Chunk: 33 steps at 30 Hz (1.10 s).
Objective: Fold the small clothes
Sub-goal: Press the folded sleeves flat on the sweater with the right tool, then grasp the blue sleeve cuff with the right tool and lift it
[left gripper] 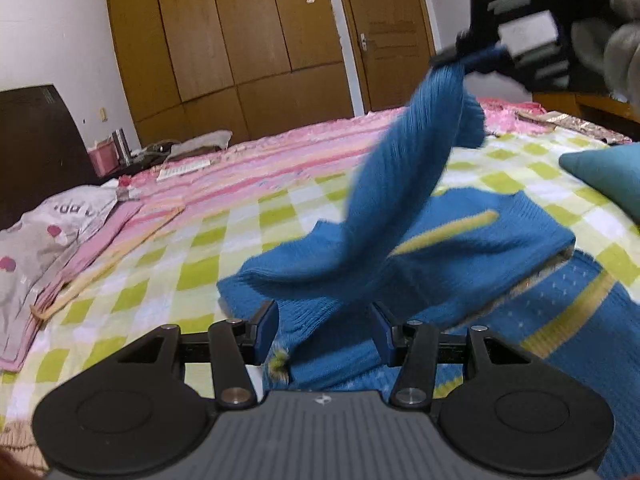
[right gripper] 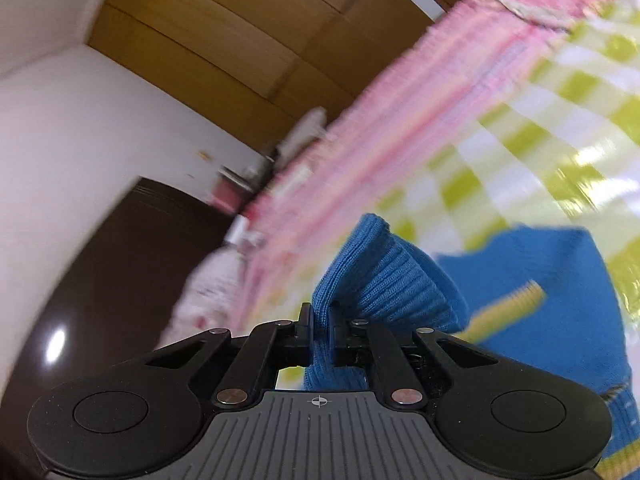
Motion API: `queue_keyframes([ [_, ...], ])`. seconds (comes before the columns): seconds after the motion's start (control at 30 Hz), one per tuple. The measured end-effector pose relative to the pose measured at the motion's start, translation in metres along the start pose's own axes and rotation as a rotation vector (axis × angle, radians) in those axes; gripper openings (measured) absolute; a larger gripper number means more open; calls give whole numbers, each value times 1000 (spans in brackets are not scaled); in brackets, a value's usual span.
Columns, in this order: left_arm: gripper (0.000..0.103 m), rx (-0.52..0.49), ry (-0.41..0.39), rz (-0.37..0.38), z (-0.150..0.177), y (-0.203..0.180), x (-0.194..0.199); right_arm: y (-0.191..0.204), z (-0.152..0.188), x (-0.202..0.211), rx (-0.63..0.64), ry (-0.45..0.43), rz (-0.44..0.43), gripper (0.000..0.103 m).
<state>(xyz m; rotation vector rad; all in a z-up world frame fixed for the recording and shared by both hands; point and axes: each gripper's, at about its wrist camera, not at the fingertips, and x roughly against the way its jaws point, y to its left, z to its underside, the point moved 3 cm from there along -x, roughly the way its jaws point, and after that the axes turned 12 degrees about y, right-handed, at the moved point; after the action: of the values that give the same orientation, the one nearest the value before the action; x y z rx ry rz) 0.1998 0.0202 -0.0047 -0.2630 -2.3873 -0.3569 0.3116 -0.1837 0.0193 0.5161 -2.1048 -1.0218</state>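
Observation:
A blue knitted sweater (left gripper: 480,248) with yellow stripes lies on the green-and-white checked bedsheet (left gripper: 192,240). My left gripper (left gripper: 325,326) stands open low over the sweater's near edge, with knit showing between its fingers and the pads apart from it. My right gripper (left gripper: 460,54), held by a gloved hand (left gripper: 624,40), is high at the upper right, shut on the sleeve's cuff. The sleeve (left gripper: 400,184) hangs stretched from it down to the body. In the right wrist view the right gripper (right gripper: 321,320) pinches the ribbed cuff (right gripper: 380,272); that view is blurred.
A folded grey and pink pile of clothes (left gripper: 48,248) lies at the left of the bed. A pink striped blanket (left gripper: 260,156) covers the far side. A teal cloth item (left gripper: 608,172) sits at the right. A dark headboard (left gripper: 36,140) and a wooden wardrobe (left gripper: 240,40) stand behind.

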Motion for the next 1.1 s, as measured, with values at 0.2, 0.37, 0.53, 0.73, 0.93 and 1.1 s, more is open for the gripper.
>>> queue_keyframes([
  [0.2,64,-10,39,-92,-11,1,-31,-18,6,32,-68,-81,127,8],
  [0.37,64,34,136,-249,-4,23,-59,-74,27,17,-159,-25,264,11],
  [0.53,64,77,95,-230,5,33,-40,-89,31,21,-172,-24,231,11],
  [0.73,65,-48,-51,-89,-2,-15,-9,-66,25,22,-145,-21,130,9],
  [0.93,74,-87,-184,-84,-10,-67,-3,-17,13,32,-162,-36,13,9],
  [1.1,73,-48,-155,-157,-15,-84,-21,6,10,38,-184,-50,-25,9],
])
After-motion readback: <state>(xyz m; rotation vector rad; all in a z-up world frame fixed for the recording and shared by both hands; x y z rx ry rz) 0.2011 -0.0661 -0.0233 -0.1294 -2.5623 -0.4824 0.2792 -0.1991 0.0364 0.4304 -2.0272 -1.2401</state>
